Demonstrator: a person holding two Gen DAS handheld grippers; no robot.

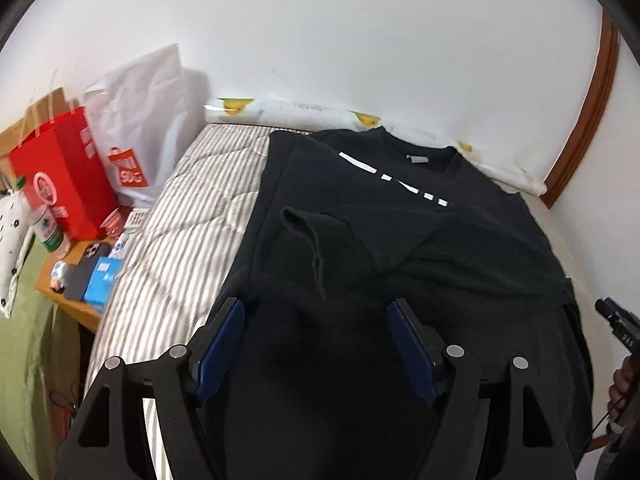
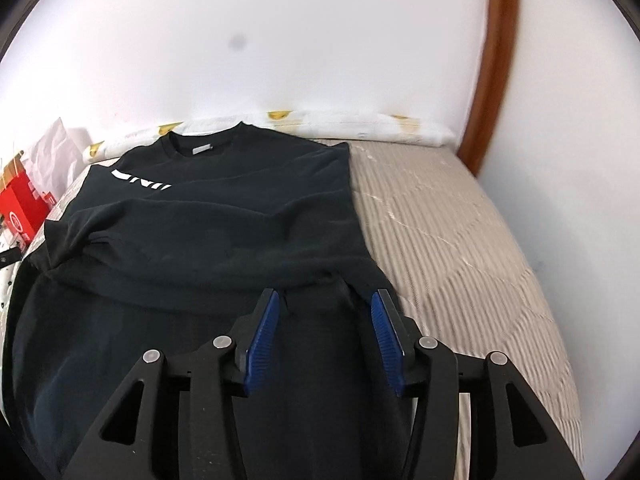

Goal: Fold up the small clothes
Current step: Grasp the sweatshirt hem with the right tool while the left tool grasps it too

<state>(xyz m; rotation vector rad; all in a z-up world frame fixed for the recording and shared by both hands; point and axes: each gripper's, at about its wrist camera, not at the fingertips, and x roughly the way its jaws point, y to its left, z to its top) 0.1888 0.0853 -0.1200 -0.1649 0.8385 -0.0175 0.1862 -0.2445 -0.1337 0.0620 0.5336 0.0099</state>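
Left gripper (image 1: 316, 308) hangs wide open and empty over the black sweatshirt (image 1: 400, 240) (spread on the striped bed (image 1: 180, 240), sleeves folded in). Right gripper (image 2: 324, 300) is half open, holding nothing either. I'd grab both hem corners evenly before folding up.

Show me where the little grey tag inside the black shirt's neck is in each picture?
Left wrist view: the grey tag sits right of the middle, upper half, inside the collar of the black shirt.
Right wrist view: the tag is left of the middle, upper half, in the collar.
Shared landmark: the white lettering on the chest, just below the tag.
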